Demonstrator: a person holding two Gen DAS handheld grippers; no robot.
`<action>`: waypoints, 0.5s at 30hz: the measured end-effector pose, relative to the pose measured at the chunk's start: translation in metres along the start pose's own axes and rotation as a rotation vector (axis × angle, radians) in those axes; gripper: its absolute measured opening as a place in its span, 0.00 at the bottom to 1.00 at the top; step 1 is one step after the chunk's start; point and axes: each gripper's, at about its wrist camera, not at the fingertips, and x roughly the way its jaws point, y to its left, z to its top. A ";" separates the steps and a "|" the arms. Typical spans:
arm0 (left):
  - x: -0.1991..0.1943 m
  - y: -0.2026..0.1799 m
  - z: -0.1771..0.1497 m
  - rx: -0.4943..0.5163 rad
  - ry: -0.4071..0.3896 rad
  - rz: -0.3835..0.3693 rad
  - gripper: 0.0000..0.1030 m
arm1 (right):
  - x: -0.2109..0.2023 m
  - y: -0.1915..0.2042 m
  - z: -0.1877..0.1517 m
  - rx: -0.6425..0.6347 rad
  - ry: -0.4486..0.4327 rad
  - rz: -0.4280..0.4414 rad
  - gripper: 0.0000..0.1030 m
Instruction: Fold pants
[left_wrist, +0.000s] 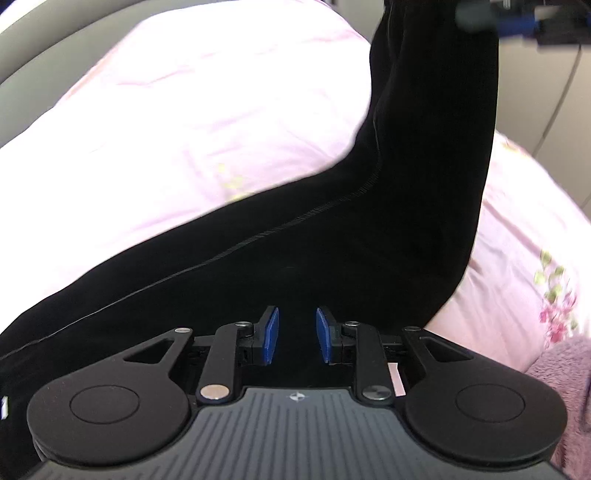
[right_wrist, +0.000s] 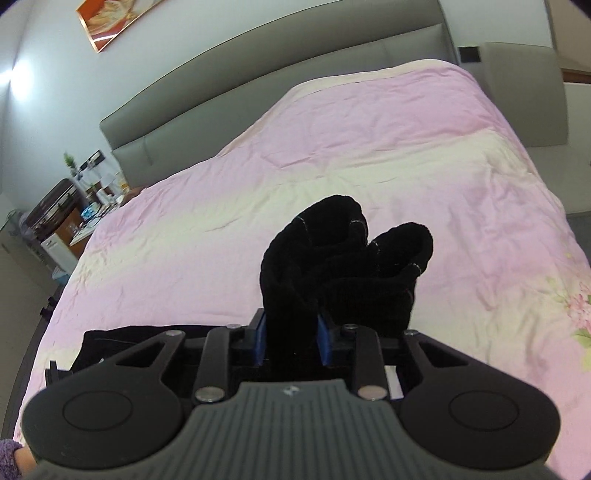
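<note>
Black pants (left_wrist: 332, 229) lie across the pink bed cover and rise steeply to the upper right, where my right gripper (left_wrist: 517, 18) holds them up, blurred. My left gripper (left_wrist: 297, 334) hovers low over the pants with its blue pads apart and nothing between them. In the right wrist view my right gripper (right_wrist: 291, 341) is shut on a bunched end of the pants (right_wrist: 343, 258), with both leg cuffs sticking up past the fingers. More black fabric (right_wrist: 122, 339) lies on the bed at lower left.
The pink quilt (right_wrist: 369, 166) with a flower print at its right covers the bed. A grey headboard (right_wrist: 258, 81) stands behind it. A cluttered bedside table (right_wrist: 81, 214) is at the left. A purple fleece sleeve (left_wrist: 565, 369) shows at lower right.
</note>
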 end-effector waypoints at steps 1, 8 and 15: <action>-0.008 0.012 -0.004 -0.021 -0.008 0.003 0.29 | 0.010 0.013 -0.002 -0.014 0.014 0.016 0.23; -0.042 0.083 -0.036 -0.158 -0.044 0.025 0.29 | 0.103 0.088 -0.041 -0.053 0.148 0.107 0.23; -0.039 0.137 -0.058 -0.288 -0.036 0.003 0.29 | 0.200 0.137 -0.102 -0.069 0.328 0.128 0.23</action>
